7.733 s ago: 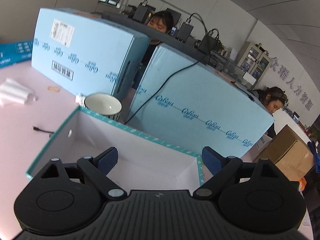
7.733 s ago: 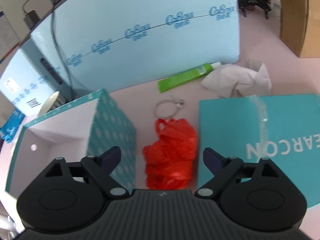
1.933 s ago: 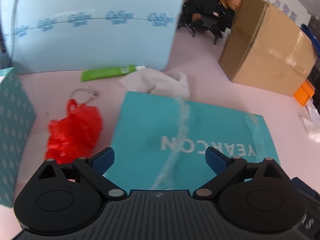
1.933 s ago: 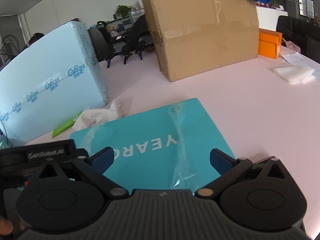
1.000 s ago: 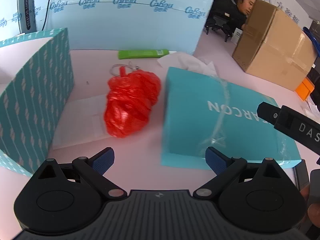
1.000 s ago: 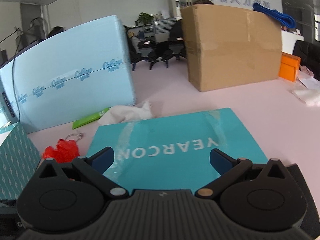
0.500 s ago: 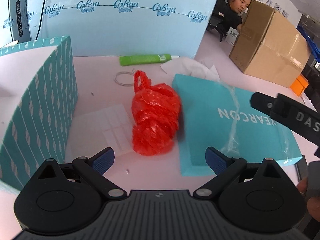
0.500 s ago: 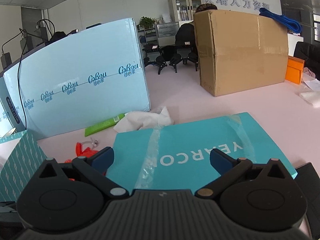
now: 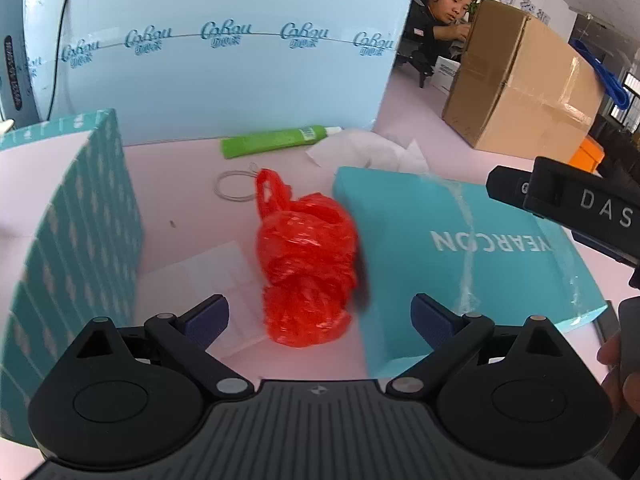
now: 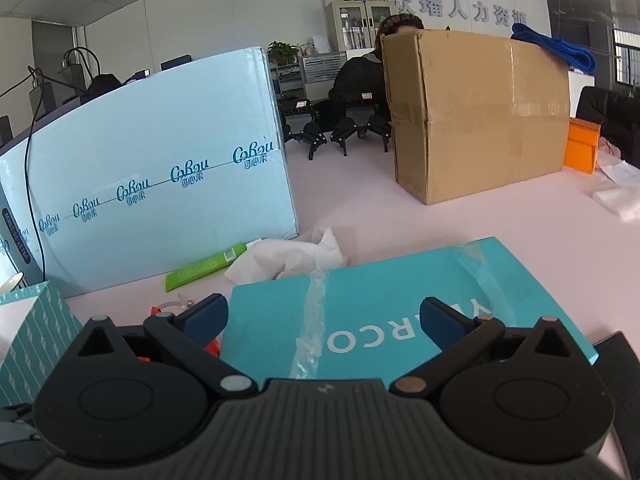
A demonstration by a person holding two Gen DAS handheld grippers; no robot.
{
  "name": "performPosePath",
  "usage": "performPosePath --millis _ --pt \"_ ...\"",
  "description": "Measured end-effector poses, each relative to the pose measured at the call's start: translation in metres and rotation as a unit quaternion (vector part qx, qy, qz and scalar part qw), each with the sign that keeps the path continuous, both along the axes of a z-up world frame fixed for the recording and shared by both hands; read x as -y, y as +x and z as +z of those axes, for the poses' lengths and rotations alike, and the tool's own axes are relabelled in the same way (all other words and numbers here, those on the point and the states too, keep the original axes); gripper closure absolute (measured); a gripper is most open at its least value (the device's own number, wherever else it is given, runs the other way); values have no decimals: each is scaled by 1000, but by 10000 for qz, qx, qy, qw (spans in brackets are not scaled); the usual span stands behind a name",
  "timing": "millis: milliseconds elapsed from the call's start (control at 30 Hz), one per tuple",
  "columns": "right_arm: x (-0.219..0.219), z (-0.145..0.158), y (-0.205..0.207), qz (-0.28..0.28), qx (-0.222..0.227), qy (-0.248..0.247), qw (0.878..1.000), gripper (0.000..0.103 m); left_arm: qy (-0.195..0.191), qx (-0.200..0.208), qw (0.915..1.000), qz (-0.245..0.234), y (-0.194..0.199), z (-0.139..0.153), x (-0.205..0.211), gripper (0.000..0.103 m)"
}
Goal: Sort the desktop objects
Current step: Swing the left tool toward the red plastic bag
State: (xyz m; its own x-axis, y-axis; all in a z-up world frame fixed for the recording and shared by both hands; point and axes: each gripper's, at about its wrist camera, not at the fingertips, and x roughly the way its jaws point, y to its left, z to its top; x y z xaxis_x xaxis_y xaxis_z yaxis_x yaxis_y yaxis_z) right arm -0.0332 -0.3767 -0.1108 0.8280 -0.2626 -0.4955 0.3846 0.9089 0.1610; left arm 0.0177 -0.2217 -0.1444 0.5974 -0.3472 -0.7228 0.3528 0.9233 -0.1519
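Hovering low, left gripper [image 9: 318, 314] fingers spread wide before the red bag [image 9: 306, 264]; right gripper [image 10: 324, 318] likewise agape

We see a large brown cardboard carton [image 10: 476, 112] on the pink worktop [image 10: 360, 204], beside a tall pale-blue printed box [image 10: 160, 184].

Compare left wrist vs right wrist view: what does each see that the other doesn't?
Left wrist only: the whole crumpled red plastic bag between the open left tool fingers, a thin wire ring, a white sheet of paper, and the right tool's black body.

Right wrist only: an orange box, a blue strap on the brown cardboard box, and the open right tool.

Both: the teal flat box, green tube, white tissue and light blue carton.
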Motion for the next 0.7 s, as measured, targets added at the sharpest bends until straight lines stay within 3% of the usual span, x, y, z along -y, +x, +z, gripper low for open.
performPosePath --millis 200,533,700 --pt "-13 -2 8 237 -45 32 9997 0 -276 -213 9994 23 -4 -2 -20 6" --pt "-32 -9 13 497 -108 215 9985 0 -212 -218 9973 -671 -47 -12 -29 6" --pt "-39 -12 13 594 -198 218 9978 0 -116 -362 9982 -469 -52 -18 -37 6"
